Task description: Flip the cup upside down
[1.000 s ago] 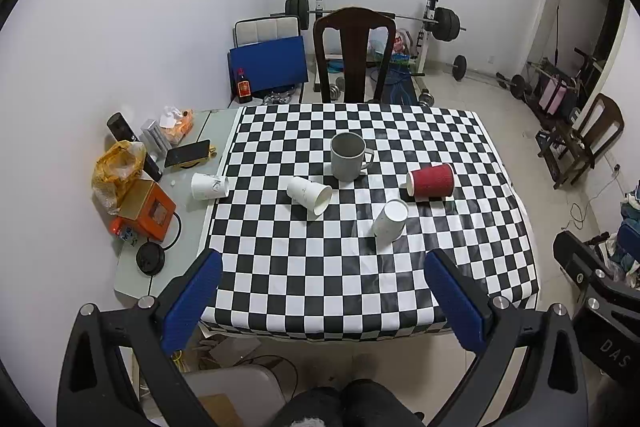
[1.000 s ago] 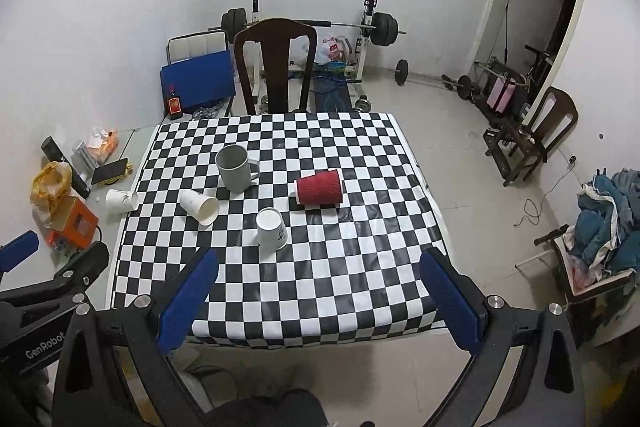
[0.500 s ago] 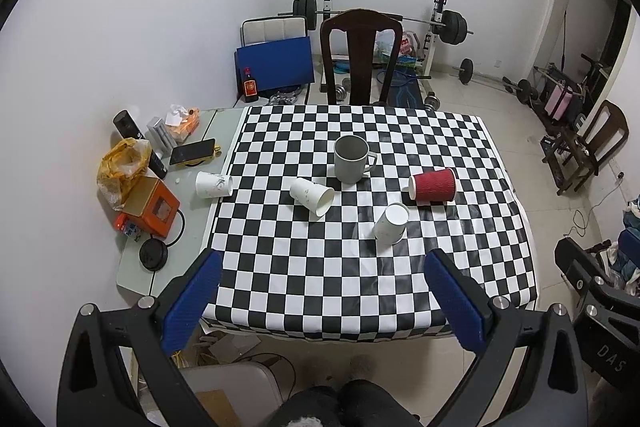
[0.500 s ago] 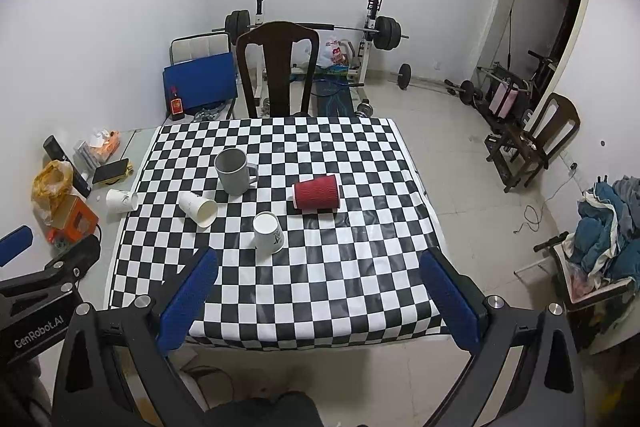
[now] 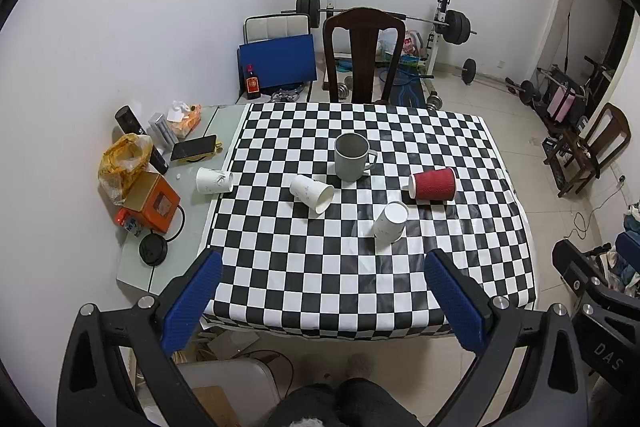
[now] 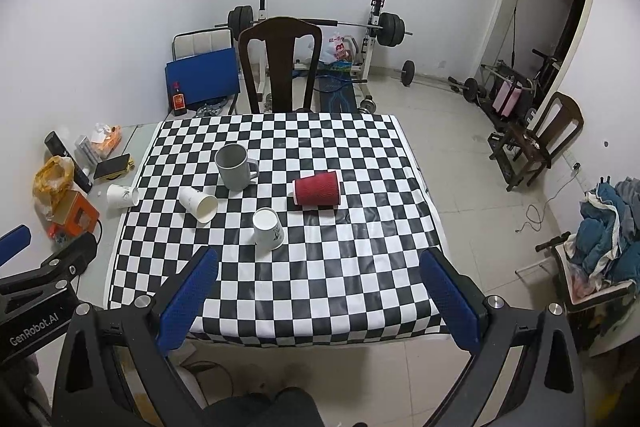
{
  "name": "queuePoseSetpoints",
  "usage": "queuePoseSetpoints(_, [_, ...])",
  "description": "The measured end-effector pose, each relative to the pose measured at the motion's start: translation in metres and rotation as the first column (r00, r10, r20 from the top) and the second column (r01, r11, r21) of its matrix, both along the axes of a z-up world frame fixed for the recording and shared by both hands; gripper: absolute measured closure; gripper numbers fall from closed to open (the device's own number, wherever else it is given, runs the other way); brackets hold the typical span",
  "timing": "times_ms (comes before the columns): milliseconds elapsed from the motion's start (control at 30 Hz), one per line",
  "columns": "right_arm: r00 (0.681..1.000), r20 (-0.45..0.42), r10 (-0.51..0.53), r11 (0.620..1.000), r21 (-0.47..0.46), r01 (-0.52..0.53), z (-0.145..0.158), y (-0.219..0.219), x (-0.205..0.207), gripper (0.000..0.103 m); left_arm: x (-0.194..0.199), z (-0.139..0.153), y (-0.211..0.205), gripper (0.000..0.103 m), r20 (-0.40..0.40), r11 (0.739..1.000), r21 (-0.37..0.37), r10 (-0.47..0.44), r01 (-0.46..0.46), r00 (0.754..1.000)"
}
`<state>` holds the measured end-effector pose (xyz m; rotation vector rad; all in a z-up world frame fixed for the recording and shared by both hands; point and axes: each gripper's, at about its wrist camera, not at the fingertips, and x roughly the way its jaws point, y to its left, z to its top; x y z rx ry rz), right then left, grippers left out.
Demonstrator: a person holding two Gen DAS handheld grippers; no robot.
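The worktop (image 5: pixel 360 279) under its checkered cloth carried five cups, and both pairs of tongs hung high above its near edge, well apart from everything on it. The left tongs (image 5: pixel 320 291) stood wide apart and empty, and so did the right tongs (image 6: pixel 318 291).

The grey mug (image 5: pixel 351 162) stood upright, mouth up, toward the middle of the cloth. It looked to me the only cup standing mouth up, so I took it for the one to turn over. The red cup (image 5: pixel 433 184) lay on its side to the right of it. A white paper cup (image 5: pixel 311 193) lay on its side just left of the mug, and a second white cup (image 5: pixel 390 221), nearer the tongs, seemed already rim-down, though I could not be sure. A third white cup (image 5: pixel 214 181) lay off the cloth's left edge.

To do the step well, I judged, one pair should come down over the mug with its handle clear of the fingers, clamp the wall, lift clear of the neighbouring paper cup, and roll the wrist fully before setting the rim flat.
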<state>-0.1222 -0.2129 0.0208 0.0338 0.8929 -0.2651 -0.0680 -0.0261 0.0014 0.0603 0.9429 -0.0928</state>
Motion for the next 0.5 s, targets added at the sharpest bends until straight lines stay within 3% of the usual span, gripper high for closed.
queuePoseSetpoints(500, [0.999, -0.040, 0.015, 1.000, 0.004, -0.015, -0.016, -0.002, 0.002, 0.001, -0.005, -0.014, -0.003, 0.000, -0.052, 1.000, 0.008, 0.012, -0.011, 0.999])
